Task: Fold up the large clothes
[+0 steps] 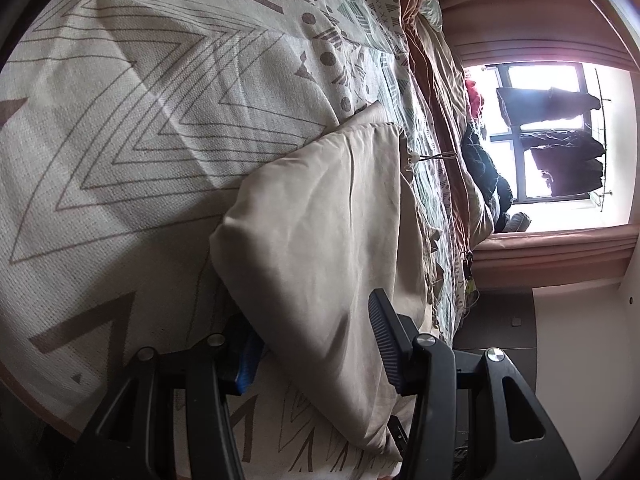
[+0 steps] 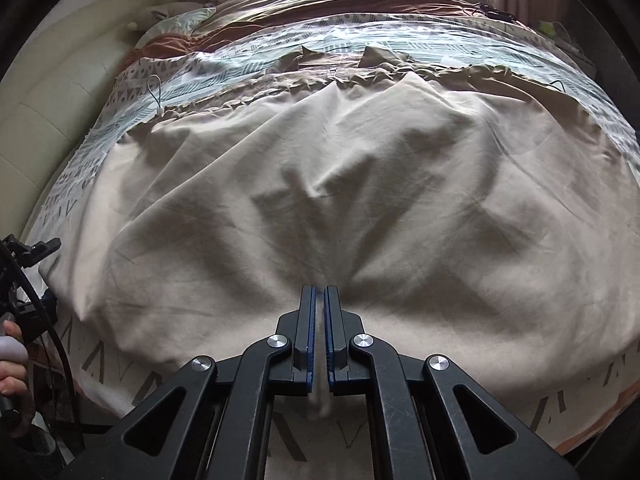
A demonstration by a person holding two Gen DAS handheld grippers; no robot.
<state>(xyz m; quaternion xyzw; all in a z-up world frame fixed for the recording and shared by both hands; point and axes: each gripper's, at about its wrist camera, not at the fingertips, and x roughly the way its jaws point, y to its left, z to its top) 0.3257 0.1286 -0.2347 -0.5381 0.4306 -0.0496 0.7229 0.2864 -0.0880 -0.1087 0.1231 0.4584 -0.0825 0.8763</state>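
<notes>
A home bedroom: patterned bedspread [image 1: 160,120], rumpled duvet [image 2: 360,4], curtained window [image 1: 540,80].

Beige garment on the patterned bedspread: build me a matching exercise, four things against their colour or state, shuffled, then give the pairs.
Things:
1. right gripper
2. left gripper
3. large beige cloth garment
4. woven bedspread

States:
A. cream with grey zigzag lines
B. fingers partly apart, a thick fold of fabric between them
C. fingers closed on a thin pinch of fabric
D. plain, wrinkled, spread across the bed

Pairs: 1-C, 2-B, 3-D, 4-A
</notes>
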